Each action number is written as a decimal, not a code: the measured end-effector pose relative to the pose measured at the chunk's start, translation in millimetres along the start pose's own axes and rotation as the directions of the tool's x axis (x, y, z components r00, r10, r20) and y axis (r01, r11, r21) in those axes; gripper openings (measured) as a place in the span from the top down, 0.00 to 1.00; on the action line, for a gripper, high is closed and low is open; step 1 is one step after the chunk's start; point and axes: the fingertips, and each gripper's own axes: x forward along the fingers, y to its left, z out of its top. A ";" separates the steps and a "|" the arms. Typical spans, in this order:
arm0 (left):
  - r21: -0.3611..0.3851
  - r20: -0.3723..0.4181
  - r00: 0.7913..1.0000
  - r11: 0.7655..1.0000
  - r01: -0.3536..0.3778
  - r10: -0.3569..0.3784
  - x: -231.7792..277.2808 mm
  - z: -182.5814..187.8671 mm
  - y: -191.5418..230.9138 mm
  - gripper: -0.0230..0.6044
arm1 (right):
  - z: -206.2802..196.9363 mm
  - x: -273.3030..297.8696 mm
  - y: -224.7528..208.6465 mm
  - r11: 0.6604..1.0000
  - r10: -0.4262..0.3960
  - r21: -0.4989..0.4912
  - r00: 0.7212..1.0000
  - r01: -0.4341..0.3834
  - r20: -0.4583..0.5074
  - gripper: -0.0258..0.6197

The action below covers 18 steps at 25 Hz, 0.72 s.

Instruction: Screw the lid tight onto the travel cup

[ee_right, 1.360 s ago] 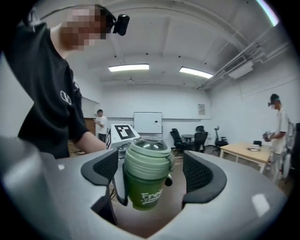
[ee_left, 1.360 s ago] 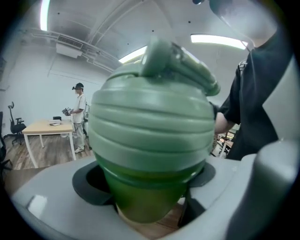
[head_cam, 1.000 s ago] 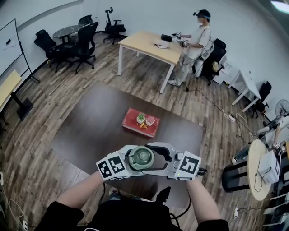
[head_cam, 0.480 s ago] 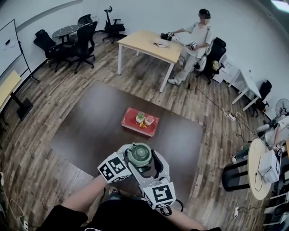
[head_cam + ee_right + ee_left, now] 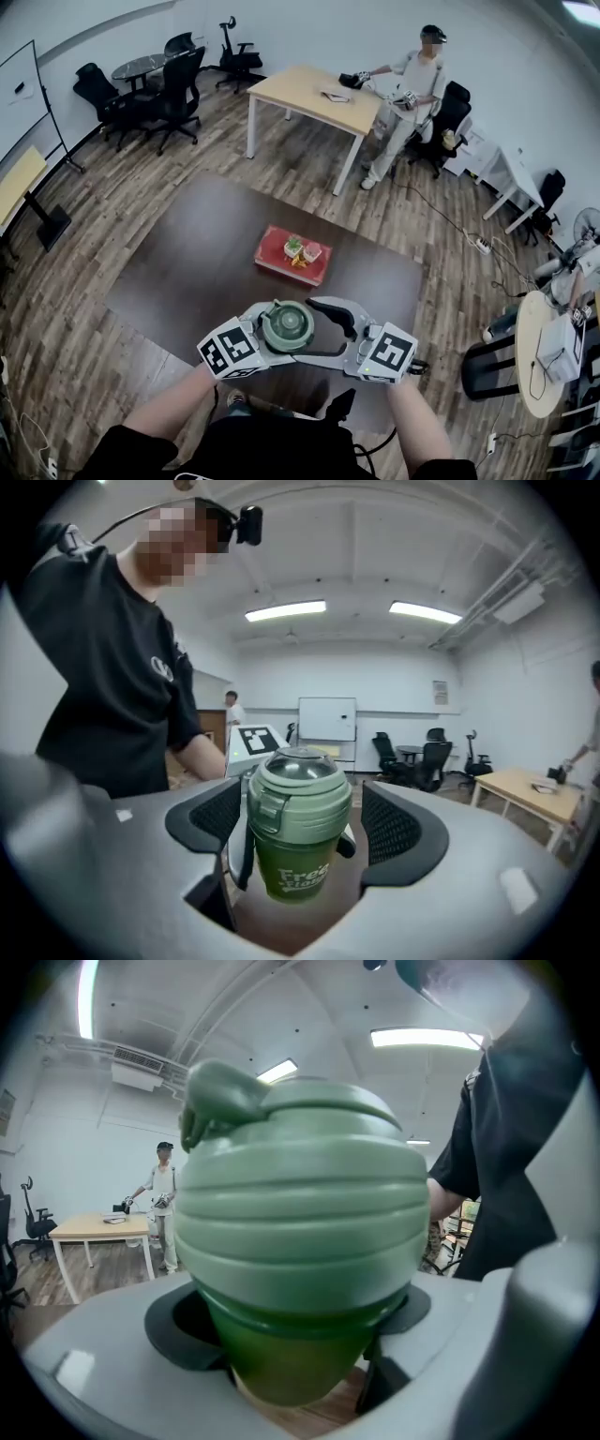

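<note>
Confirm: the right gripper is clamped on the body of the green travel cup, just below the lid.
Wrong: the left gripper is clamped on the body of the green travel cup, just below the lid; the left gripper view shows it.

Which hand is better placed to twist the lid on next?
Probably the right gripper: its jaws flank the pale green ribbed lid, barely apart from it, while the left gripper clamps the dark green plastic travel cup steady.

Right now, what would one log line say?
left hand-held gripper: clamps cup | right hand-held gripper: open, jaws flank lid | lid: on cup
</note>
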 end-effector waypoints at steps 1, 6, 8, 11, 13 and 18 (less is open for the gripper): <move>0.006 -0.007 1.000 1.000 0.010 -0.010 1.2 -1.2 -3.6 0.30 | -3.0 3.0 3.0 0.999 0.050 -0.013 0.998 -0.051 -0.029 0.34; 0.006 0.001 1.000 1.000 0.000 0.000 5.0 -0.9 -3.4 0.30 | -6.3 7.9 1.9 0.995 0.088 -0.040 0.996 -0.090 -0.033 0.35; -0.015 0.015 0.999 0.999 -0.041 0.042 2.1 1.0 4.9 0.30 | -2.5 11.8 -3.4 0.999 -0.048 0.004 0.999 0.048 0.008 0.35; -0.046 0.010 0.993 0.992 -0.114 0.114 0.0 -3.3 17.8 0.30 | -5.8 18.0 -12.2 0.929 -0.358 0.102 0.934 0.355 0.013 0.36; -0.054 0.001 0.990 0.988 -0.143 0.143 2.2 -7.4 20.8 0.30 | -10.8 19.0 -13.9 0.833 -0.539 0.141 0.842 0.536 -0.017 0.36; -0.080 0.012 0.988 0.986 -0.150 0.151 4.8 -4.0 19.4 0.30 | -8.2 16.4 -12.2 0.756 -0.642 0.153 0.767 0.636 -0.015 0.35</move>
